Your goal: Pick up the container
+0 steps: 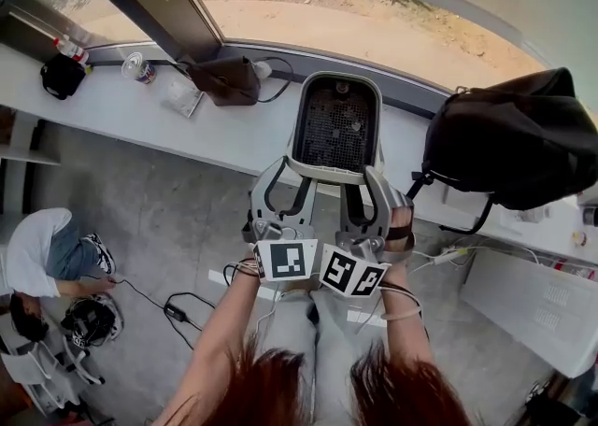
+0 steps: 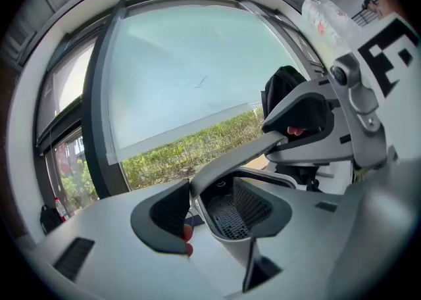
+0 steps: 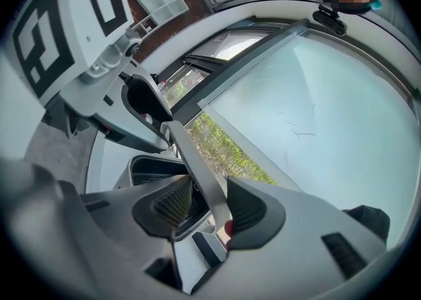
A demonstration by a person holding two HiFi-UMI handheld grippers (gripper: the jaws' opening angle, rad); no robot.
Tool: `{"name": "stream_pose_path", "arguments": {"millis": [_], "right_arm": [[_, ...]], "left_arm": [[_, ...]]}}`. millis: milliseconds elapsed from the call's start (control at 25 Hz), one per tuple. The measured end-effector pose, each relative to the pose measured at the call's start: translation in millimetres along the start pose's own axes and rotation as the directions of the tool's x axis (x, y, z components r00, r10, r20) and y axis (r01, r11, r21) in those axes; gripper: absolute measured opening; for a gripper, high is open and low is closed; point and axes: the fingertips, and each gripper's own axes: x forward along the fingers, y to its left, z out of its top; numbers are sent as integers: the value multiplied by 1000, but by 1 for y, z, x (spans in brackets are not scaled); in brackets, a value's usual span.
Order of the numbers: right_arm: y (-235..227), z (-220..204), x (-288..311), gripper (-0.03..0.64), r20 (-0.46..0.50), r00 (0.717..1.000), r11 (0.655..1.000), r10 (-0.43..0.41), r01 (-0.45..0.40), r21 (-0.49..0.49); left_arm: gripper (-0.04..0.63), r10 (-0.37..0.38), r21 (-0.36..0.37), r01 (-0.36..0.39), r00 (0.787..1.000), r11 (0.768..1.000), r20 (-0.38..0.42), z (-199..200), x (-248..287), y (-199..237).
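The container (image 1: 334,125) is a pale grey basket with a dark mesh floor. It hangs in the air over the white counter (image 1: 121,102), held between my two grippers at its near end. My left gripper (image 1: 278,192) grips its near left corner, my right gripper (image 1: 370,192) the near right corner. In the left gripper view the container (image 2: 231,216) sits between the jaws of the left gripper (image 2: 217,218), its grey rim bar rising toward the other gripper. In the right gripper view that bar (image 3: 197,167) passes between the jaws of the right gripper (image 3: 209,212), against the right pad.
A large black bag (image 1: 519,139) lies on the counter at the right. A can (image 1: 138,66), a black pouch (image 1: 64,75) and a dark bag (image 1: 229,78) with cables sit by the window. A person (image 1: 42,251) crouches on the floor at the lower left.
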Motion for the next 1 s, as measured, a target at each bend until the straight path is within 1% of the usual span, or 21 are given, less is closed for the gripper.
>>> {"name": "stream_pose_path", "arguments": {"millis": [160, 240, 440, 560, 680, 840, 880, 920, 1000], "right_arm": [[-10, 4, 8, 163, 20, 1000, 1000, 8, -8, -4], [-14, 5, 11, 161, 24, 1000, 1000, 16, -16, -3], [-23, 8, 20, 160, 25, 999, 1000, 25, -26, 12], [-30, 10, 27, 160, 25, 1000, 1000, 11, -12, 20], [-35, 12, 32, 158, 25, 1000, 1000, -2, 1, 22], [-40, 12, 38, 156, 11, 1000, 999, -14, 14, 31], [-41, 12, 40, 156, 5, 1000, 999, -15, 15, 35], [-43, 11, 41, 156, -2, 1000, 999, -18, 18, 39], [-47, 7, 45, 156, -23, 999, 998, -30, 31, 46]], "left_arm": [[201, 45, 36, -44, 999, 998, -8, 10, 11, 14], [201, 54, 52, -53, 999, 997, -8, 18, 14, 18], [199, 34, 98, -32, 999, 995, -20, 27, 23, 18], [199, 11, 121, -10, 1000, 993, -8, 32, 31, 15], [199, 11, 128, -12, 1000, 992, 3, 35, 38, 20], [199, -14, 164, 12, 1000, 986, 13, 42, 50, 21], [196, -16, 168, 13, 1000, 986, 15, 44, 52, 23], [169, -15, 171, 12, 1000, 985, 15, 46, 55, 25], [163, -15, 179, 12, 1000, 984, 16, 49, 60, 28]]}}
